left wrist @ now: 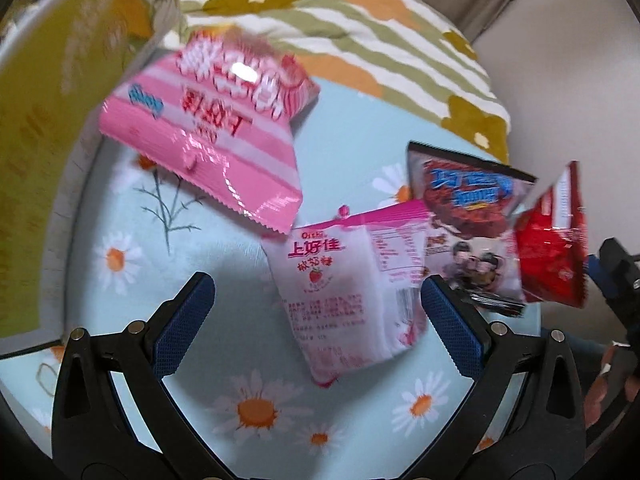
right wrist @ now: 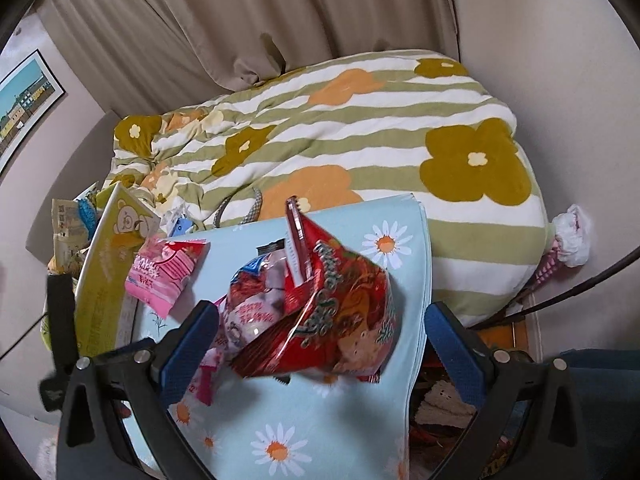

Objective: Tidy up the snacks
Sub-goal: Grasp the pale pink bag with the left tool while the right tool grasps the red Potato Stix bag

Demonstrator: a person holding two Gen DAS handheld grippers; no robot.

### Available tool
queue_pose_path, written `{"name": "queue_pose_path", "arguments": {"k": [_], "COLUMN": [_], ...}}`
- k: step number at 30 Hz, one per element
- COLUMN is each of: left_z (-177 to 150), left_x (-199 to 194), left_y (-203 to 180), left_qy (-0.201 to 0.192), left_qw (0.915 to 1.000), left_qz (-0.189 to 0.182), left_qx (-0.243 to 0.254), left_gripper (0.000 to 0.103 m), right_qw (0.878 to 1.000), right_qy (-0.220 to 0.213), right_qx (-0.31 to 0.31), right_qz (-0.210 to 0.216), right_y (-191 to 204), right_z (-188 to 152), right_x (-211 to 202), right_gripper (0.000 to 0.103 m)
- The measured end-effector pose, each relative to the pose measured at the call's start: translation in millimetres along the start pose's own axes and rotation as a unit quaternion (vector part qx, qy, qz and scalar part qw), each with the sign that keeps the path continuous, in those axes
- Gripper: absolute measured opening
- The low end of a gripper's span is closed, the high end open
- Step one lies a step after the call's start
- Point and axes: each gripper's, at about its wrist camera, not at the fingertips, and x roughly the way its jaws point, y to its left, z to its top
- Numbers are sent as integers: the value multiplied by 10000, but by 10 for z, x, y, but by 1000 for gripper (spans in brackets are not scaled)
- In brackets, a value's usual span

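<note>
I see glossy plastic film on the pink snack bag [left wrist: 208, 136], catching a bright glare near its top, with a crimped, saw-toothed seal. The white strawberry packet [left wrist: 344, 300] looks like softer, satin film. The red bag [right wrist: 340, 312] is shiny, crinkled foil. The daisy-print tabletop [left wrist: 120, 280] cover looks smooth and faintly sheeny. My left tongs [left wrist: 316, 320] are matt black plastic with small metal rivets and blue dimpled rubbery pads [left wrist: 452, 328]; the right tongs [right wrist: 320, 348] look the same. The striped quilt [right wrist: 360, 132] is soft matt cloth; the curtain [right wrist: 240, 20] is matt fabric.
</note>
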Motion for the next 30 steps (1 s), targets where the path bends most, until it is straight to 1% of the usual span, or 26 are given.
{"name": "queue_pose_path", "arguments": {"k": [2, 3, 5, 7, 8, 10, 13, 15, 19, 23, 28, 30], "left_z": [-25, -43, -69, -79, -81, -82, -108, -131, -171, -207, -244, -256], "left_x": [82, 135, 132, 137, 132, 119, 95, 81, 56, 31, -31, -50], "left_y": [21, 20, -19, -61, -68, -70, -64, -63, -55, -25, 33, 48], "left_qy": [60, 120, 37, 33, 12, -4, -21, -24, 40, 68, 90, 91], "left_qw": [9999, 9997, 10000, 10000, 9999, 9998, 9992, 9988, 9984, 9984, 9983, 9982], "left_qz": [-100, -124, -22, 73, 117, 188, 334, 423, 466, 457, 456, 478], "left_qx": [-106, -144, -53, 52, 79, 102, 204, 247, 305, 327, 339, 359], "left_gripper": [99, 93, 88, 82, 80, 71, 61, 56, 52, 51, 49, 49], "right_qw": [10000, 9999, 9996, 9991, 9989, 9985, 9981, 9977, 9966, 9951, 9936, 9930], "right_qy": [73, 131, 260, 408, 447, 528, 583, 637, 758, 921, 1001, 1069], "right_qx": [19, 22, 29, 59, 67, 89, 96, 98, 144, 222, 406, 428], "right_qz": [38, 48, 73, 91, 95, 121, 178, 187, 282, 292, 339, 247], "right_y": [-35, -52, -88, -116, -130, -160, -168, -162, -169, -169, -170, -170], "right_z": [32, 46, 61, 72, 70, 73, 82, 95, 108, 102, 84, 76], "right_x": [79, 120, 197, 285, 308, 362, 411, 449, 523, 625, 696, 733], "right_gripper": [100, 99, 92, 88, 87, 87, 87, 87, 87, 87, 87, 88]}}
